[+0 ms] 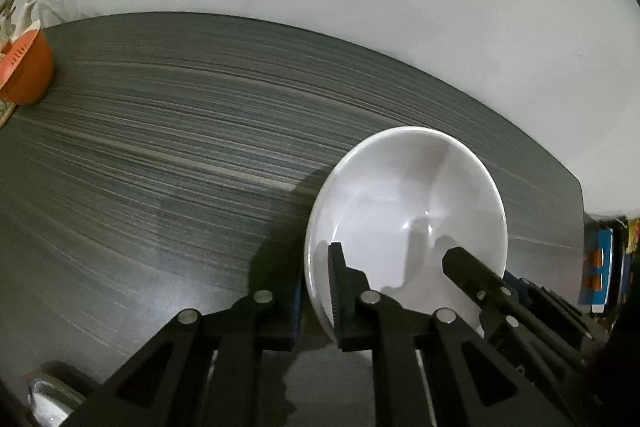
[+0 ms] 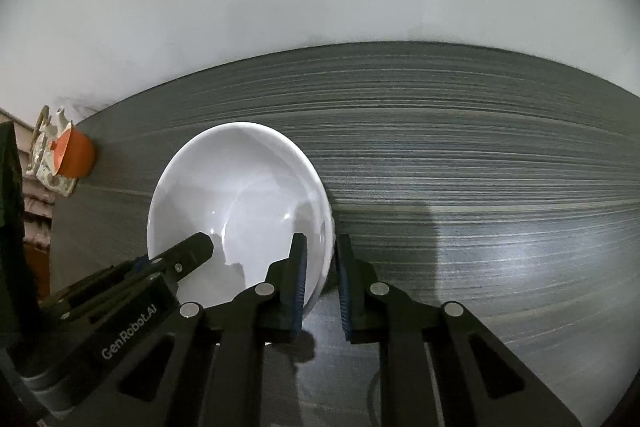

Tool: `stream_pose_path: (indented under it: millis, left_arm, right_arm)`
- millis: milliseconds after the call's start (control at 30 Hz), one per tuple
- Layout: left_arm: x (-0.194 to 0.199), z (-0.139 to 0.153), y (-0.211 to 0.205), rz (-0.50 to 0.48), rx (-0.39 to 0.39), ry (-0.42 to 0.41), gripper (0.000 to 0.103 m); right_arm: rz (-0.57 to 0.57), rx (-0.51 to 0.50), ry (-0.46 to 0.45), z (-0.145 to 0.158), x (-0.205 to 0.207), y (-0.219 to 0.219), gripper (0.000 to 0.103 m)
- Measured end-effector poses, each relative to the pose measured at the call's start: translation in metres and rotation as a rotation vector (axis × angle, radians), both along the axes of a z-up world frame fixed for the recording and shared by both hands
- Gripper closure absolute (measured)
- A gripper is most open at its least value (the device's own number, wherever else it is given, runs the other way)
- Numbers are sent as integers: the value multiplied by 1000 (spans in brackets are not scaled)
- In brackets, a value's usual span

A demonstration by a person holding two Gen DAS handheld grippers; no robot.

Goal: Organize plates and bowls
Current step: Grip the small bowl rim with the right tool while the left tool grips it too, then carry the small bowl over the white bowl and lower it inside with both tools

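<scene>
A white bowl (image 1: 404,203) stands on the dark streaked table (image 1: 180,155). My left gripper (image 1: 316,263) is shut on the bowl's near left rim, with one finger inside and one outside. In the right wrist view the same bowl (image 2: 240,187) has its near right rim clamped by my right gripper (image 2: 321,239), again with one finger on each side of the wall. A finger of each gripper shows in the other's view, the right one's fingers (image 1: 464,263) and the left one's fingers (image 2: 194,249), both reaching into the bowl.
An orange cup (image 1: 28,71) (image 2: 74,151) sits at the table's far left edge beside some patterned items. A white wall runs behind the table. A glassy object (image 1: 44,399) lies at the lower left, and colourful things (image 1: 600,267) stand past the table's right edge.
</scene>
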State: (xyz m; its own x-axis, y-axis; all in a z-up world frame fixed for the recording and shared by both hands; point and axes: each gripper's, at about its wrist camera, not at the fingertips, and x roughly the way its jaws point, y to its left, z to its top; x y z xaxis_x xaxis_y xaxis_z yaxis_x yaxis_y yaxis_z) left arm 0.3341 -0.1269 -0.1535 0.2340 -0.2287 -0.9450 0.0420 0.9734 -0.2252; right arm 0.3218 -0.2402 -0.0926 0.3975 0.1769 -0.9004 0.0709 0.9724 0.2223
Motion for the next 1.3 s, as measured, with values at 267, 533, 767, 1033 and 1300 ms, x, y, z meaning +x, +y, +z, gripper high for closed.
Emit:
stream_pose_path:
  millis: [267,533,767,1033,1300]
  left_arm:
    - [-30,29,-6,-19,1,-27,92]
    - [-65,56,-10,-50,9,-48,92]
    - [-79,73,-6,-82,13,-68,92]
    - [-124,101,7,-92,6,-96,92]
    - [-170,125,33,-90,6,-108,92]
  right_arm:
    - [-12,24,-23,24,-31,-2,88]
    - [-17,11,-42,46,-65,-1,88]
    - [-36,14,-57,62,-100,2,88]
    - [-33,24,-73,84,-142,9,87]
    - [-16,41,-90,99,-189,26,87]
